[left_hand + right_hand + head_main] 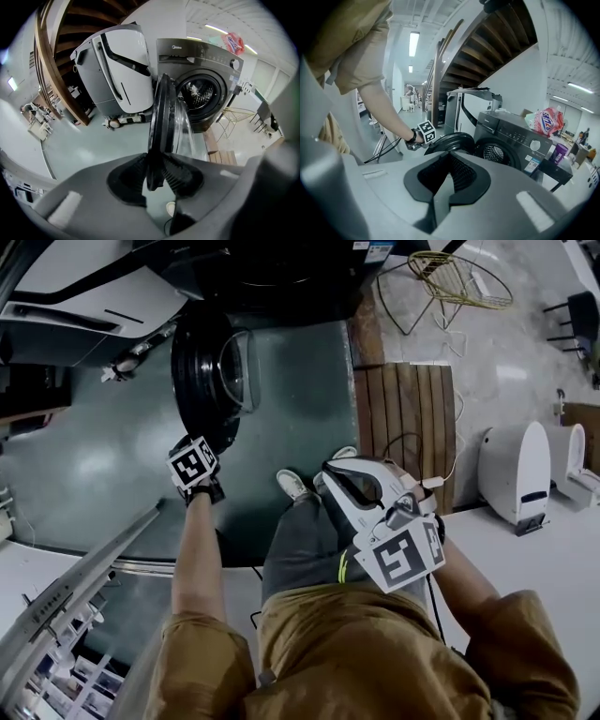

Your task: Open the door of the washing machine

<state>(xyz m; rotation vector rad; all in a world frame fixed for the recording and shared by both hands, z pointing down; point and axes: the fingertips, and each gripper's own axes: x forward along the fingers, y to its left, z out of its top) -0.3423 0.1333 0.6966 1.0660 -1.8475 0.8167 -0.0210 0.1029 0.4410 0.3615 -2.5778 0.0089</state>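
The dark washing machine (272, 277) (201, 70) (506, 136) stands at the top of the head view with its drum showing. Its round door (211, 381) (164, 122) (450, 140) is swung wide out to the left, edge-on in the left gripper view. My left gripper (199, 454) (154, 168) is shut on the door's black rim, which sits pinched between the ribbed pads. My right gripper (333, 479) (450, 157) hangs back near my leg, well short of the machine, shut with nothing in it.
A white and black appliance (84, 296) (117, 70) stands to the left of the washer. A wooden slatted board (403, 427) and a wire chair (459, 277) lie to the right, with a white unit (516, 470) beyond. A stair rail (75, 577) runs at lower left. A detergent bag (546, 121) lies on the washer.
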